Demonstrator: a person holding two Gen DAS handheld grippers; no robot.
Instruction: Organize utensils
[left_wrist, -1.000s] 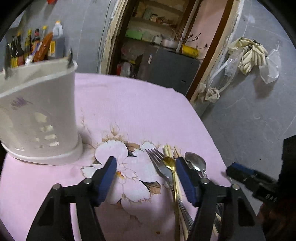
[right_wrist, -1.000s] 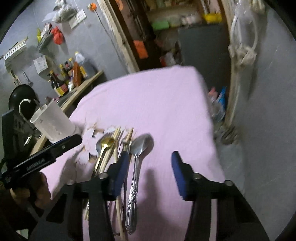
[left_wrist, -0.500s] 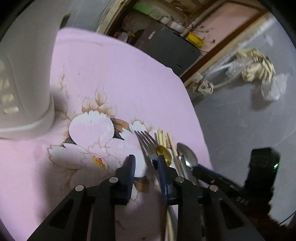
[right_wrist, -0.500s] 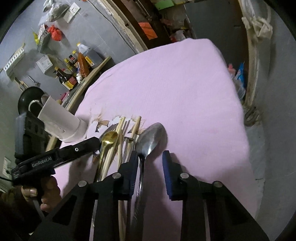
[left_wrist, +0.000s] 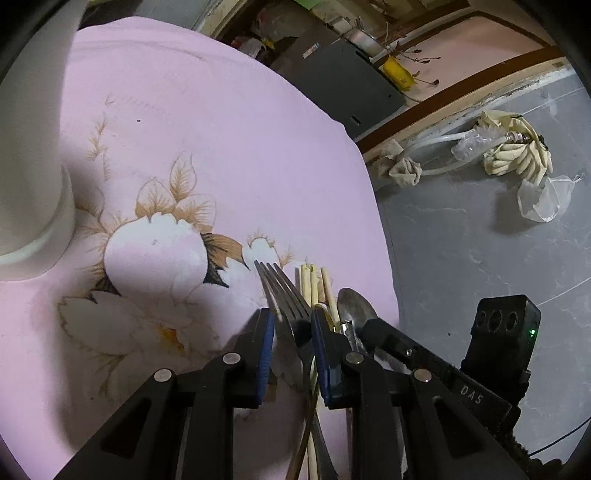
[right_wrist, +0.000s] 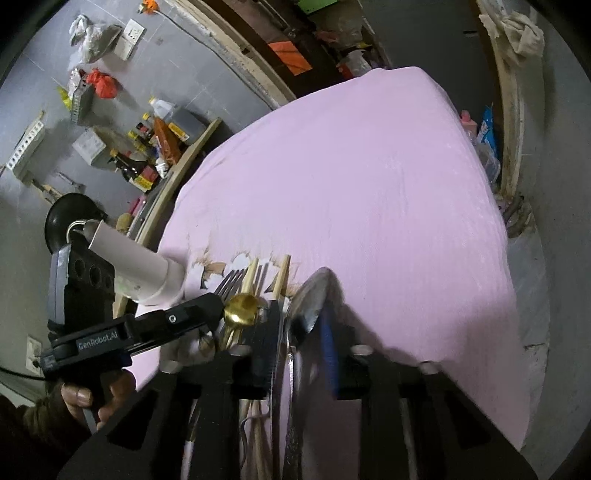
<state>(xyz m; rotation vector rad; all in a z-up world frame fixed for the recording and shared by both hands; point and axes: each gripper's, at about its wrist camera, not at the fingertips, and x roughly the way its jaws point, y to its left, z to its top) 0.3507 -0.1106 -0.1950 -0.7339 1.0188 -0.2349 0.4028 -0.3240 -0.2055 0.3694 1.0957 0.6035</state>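
Fork (left_wrist: 286, 295) between left tongs (left_wrist: 291, 332)

Left hand-held gripper (right_wrist: 218, 310): body showing "GenRobot.AI" in white lettering. Right hand-held gripper (left_wrist: 365, 328): arm showing "DAS". Bottle labels reading as illegible.

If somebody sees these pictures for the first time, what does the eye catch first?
First, the two grippers working side by side on the pink flowered cloth: the left gripper straddles the fork, while the right gripper is closing around the silver spoon. Between them lie the gold spoon and pale chopsticks.
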